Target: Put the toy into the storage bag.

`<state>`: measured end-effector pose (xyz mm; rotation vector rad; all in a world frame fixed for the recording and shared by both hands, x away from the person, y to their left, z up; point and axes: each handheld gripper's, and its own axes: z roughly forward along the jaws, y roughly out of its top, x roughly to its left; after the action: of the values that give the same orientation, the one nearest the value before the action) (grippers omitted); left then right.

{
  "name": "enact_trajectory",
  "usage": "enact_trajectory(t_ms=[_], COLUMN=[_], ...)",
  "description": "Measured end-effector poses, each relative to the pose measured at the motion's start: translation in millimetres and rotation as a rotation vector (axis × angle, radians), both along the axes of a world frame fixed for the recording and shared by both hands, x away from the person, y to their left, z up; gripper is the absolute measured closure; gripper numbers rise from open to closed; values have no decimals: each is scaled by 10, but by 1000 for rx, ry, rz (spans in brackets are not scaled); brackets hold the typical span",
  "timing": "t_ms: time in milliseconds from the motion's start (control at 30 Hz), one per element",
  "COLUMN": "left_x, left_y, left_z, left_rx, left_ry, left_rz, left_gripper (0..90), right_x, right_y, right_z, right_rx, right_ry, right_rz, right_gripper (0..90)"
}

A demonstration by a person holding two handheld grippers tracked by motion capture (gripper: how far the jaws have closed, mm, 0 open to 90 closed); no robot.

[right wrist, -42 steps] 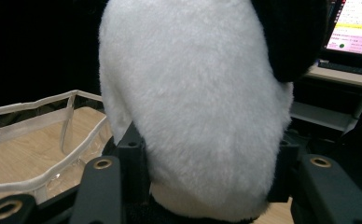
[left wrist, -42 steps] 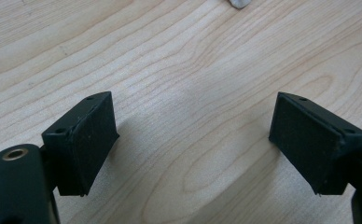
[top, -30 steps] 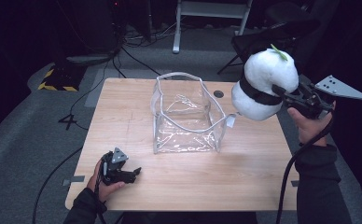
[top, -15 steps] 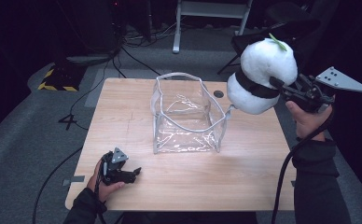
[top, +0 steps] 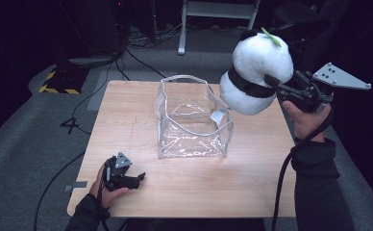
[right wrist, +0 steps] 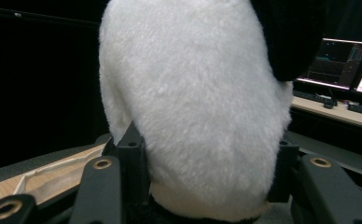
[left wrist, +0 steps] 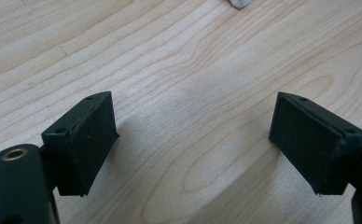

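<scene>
Clear plastic bag (top: 192, 120), open-topped, on table (top: 127, 115)

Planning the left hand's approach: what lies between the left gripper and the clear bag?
High view: bare wooden table between left gripper and clear bag.

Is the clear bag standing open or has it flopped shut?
Open. The clear bag stands upright on the table, its rim spread wide; inside looks empty.
</scene>
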<state>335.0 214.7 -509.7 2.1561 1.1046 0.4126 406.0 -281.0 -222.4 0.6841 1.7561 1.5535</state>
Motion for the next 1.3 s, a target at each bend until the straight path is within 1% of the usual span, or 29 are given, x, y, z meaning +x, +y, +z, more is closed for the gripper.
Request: enact_trajectory(t_ms=[67, 200, 400, 567, 767, 867, 1000, 1100, 1300], left_x=[0, 1, 0, 0, 0, 0, 0, 0, 0], left_y=[0, 1, 1, 1, 1, 1, 0, 0, 0], left_z=[0, 0, 0, 0, 0, 0, 0, 0, 0], left_rx=[0, 0, 0, 0, 0, 1, 1, 1, 0], left_ry=[0, 0, 0, 0, 0, 0, 0, 0, 0], left_rz=[0, 0, 0, 0, 0, 0, 0, -1, 0], left_gripper=[149, 150, 150, 150, 150, 149, 149, 150, 150], right_x=[6, 20, 26, 29, 29, 42, 46, 50, 74], right_y=[62, 189, 376, 539, 707, 802, 907, 982, 1079], right_z=[-7, -13, -18, -33, -36, -50, -64, -79, -121], right_rx=[6, 2, -5, -24, -28, -29, -34, -49, -48], right_ry=[3, 6, 9, 14, 13, 21, 25, 27, 43], right_rz=[13, 39, 71, 94, 125, 142, 157, 169, 188], right_gripper=[476, 476, 475, 474, 473, 471, 470, 469, 467])
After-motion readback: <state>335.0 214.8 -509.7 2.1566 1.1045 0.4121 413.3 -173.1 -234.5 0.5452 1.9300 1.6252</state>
